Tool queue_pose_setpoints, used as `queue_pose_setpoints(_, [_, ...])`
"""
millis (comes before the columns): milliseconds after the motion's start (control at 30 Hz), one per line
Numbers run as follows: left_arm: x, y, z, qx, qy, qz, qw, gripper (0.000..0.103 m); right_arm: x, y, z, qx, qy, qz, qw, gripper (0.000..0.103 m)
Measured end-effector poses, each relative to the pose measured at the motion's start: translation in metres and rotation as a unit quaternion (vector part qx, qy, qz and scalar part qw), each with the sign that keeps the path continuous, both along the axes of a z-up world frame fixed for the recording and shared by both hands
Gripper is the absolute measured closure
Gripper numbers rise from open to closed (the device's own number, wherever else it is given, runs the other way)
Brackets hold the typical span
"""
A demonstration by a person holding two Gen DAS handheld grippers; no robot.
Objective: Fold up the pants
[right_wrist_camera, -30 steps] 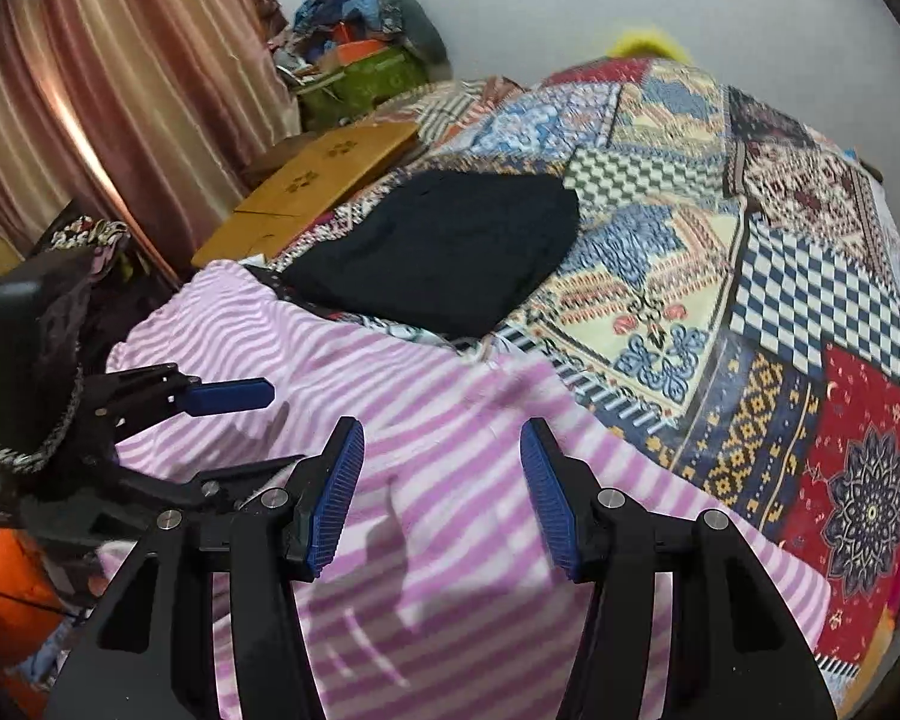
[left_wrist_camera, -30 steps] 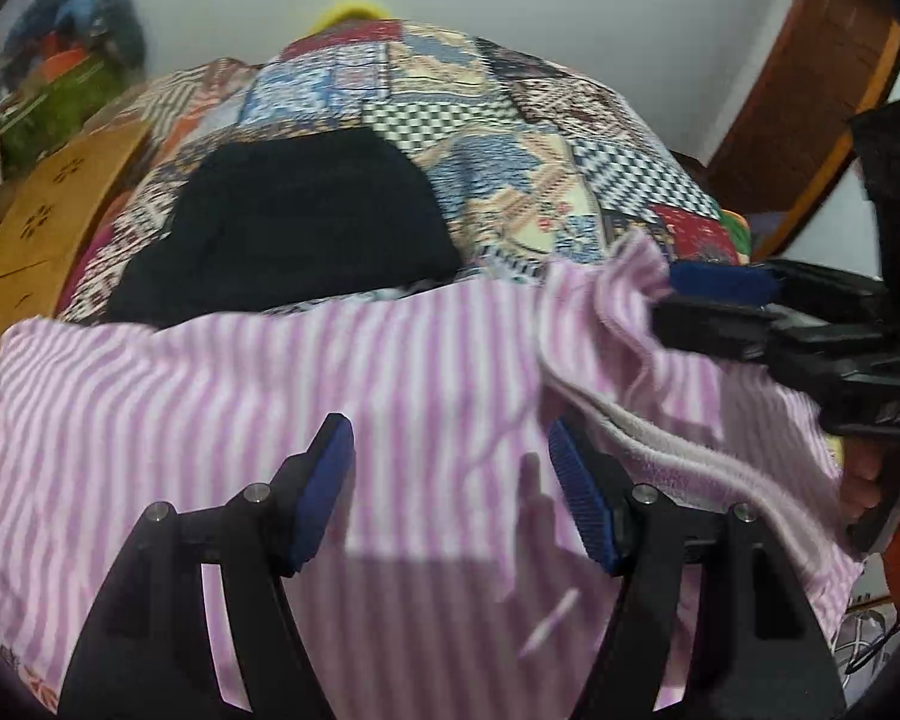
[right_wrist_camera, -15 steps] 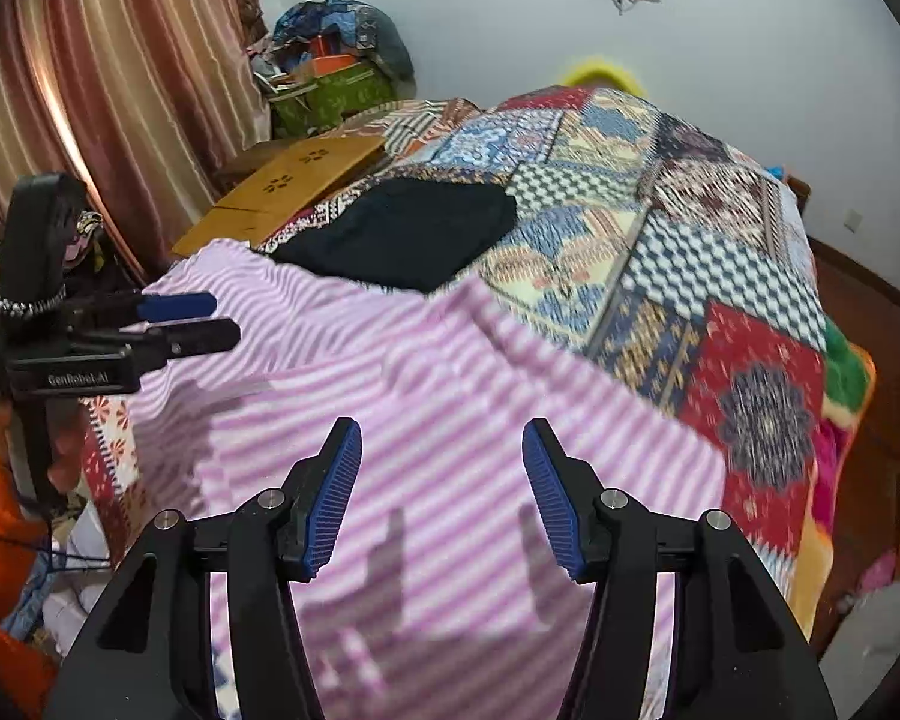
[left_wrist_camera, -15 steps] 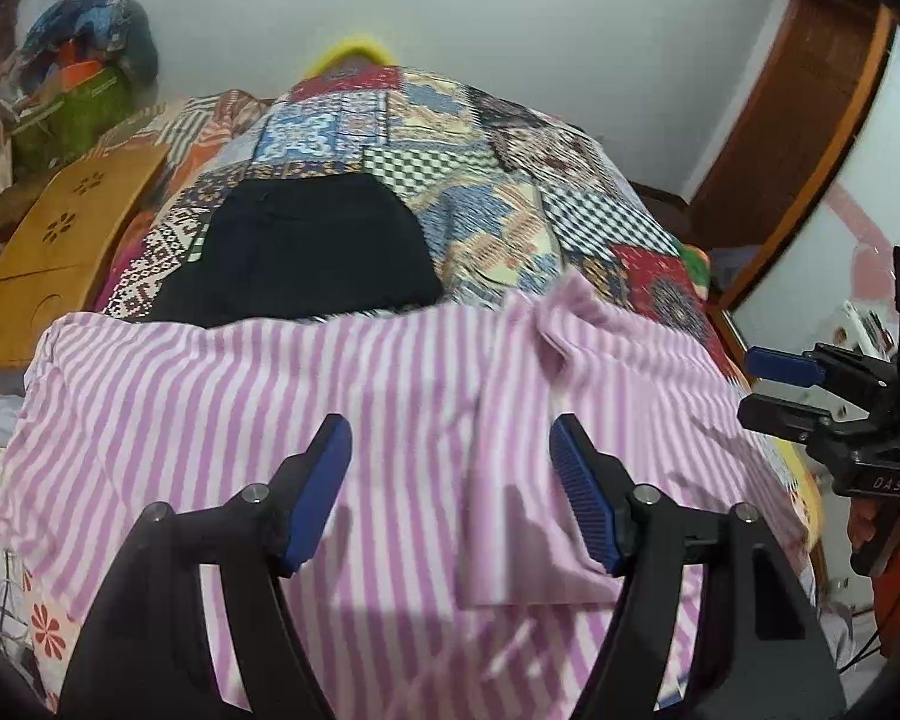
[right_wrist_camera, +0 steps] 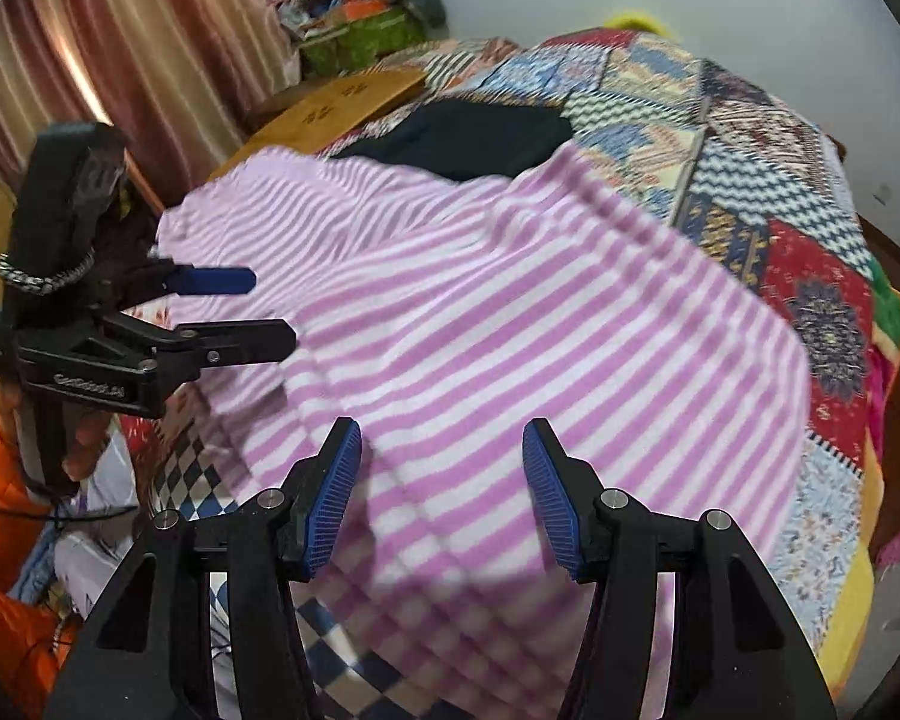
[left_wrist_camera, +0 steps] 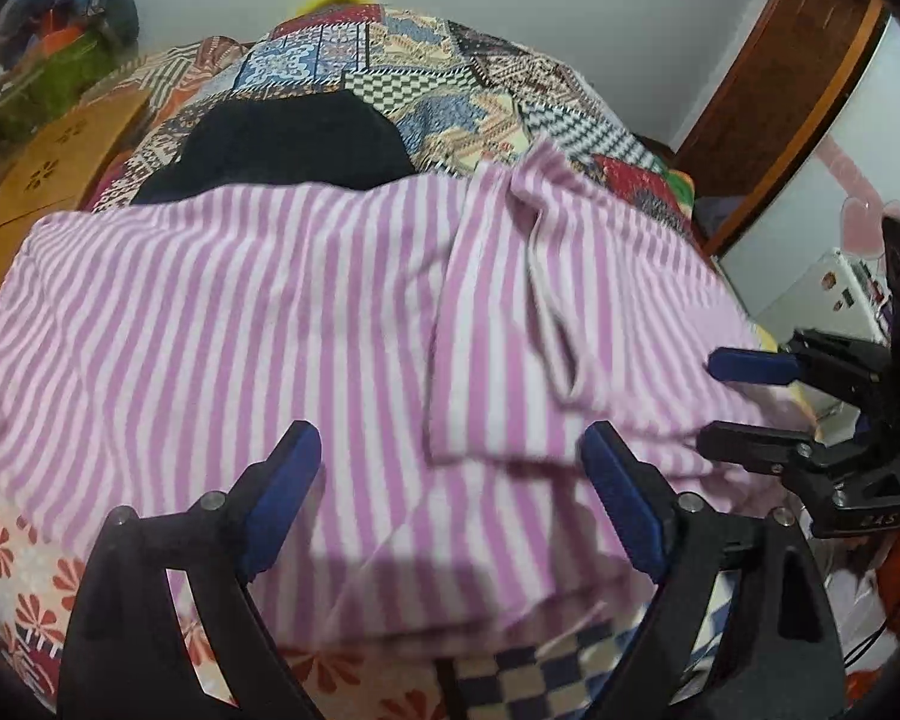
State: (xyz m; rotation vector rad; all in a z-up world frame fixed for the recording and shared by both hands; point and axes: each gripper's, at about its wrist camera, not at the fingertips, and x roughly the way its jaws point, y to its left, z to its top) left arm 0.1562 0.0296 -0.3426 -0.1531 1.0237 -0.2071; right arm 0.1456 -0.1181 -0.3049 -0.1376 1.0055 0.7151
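Observation:
Pink-and-white striped pants (left_wrist_camera: 306, 324) lie spread across the near part of the patchwork bed, with a folded-over flap (left_wrist_camera: 510, 372) at their right side. They also fill the middle of the right wrist view (right_wrist_camera: 540, 324). My left gripper (left_wrist_camera: 450, 498) is open and empty, hovering over the pants' near edge. My right gripper (right_wrist_camera: 441, 498) is open and empty above the pants. It shows at the right of the left wrist view (left_wrist_camera: 714, 402); the left one shows at the left of the right wrist view (right_wrist_camera: 270, 309).
A black folded garment (left_wrist_camera: 288, 144) lies beyond the pants on the patchwork bedspread (left_wrist_camera: 450, 72). A wooden board (right_wrist_camera: 342, 108) and a pile of bags (right_wrist_camera: 360, 18) sit at the bed's far left by a striped curtain (right_wrist_camera: 120, 60). A wooden door frame (left_wrist_camera: 798, 78) stands at right.
Both grippers have drawn back and down toward the pants' near edge. The right gripper let go of the flap a second ago; the flap now lies folded on the pants.

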Motion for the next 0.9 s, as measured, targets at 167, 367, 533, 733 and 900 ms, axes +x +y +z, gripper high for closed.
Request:
queue_pose_setpoints(167, [-0.008,0.013,-0.026,0.024,0.029,0.018,0.9991,0.013,-0.001,0.023,-0.002,-0.007,-0.009,0.020,1.000,0.044])
queue_pose_setpoints(367, [-0.013,0.034,-0.025,-0.007,0.026,0.047,0.9985,0.014,-0.002,0.058,0.000,-0.019,-0.025,0.056,0.998,0.041])
queue_pose_setpoints(533, [-0.020,0.041,-0.023,-0.001,0.014,0.056,0.9983,0.014,-0.001,0.083,-0.016,-0.085,-0.074,0.068,0.991,0.041])
queue_pose_setpoints(733, [-0.021,0.050,-0.023,-0.016,0.010,0.067,0.9976,0.014,0.012,0.080,-0.010,-0.076,-0.087,0.056,0.992,0.093])
queue_pose_setpoints(900, [-0.024,0.052,-0.015,-0.011,-0.003,0.073,0.9972,0.014,0.013,0.062,0.010,-0.007,-0.064,0.042,0.997,0.095])
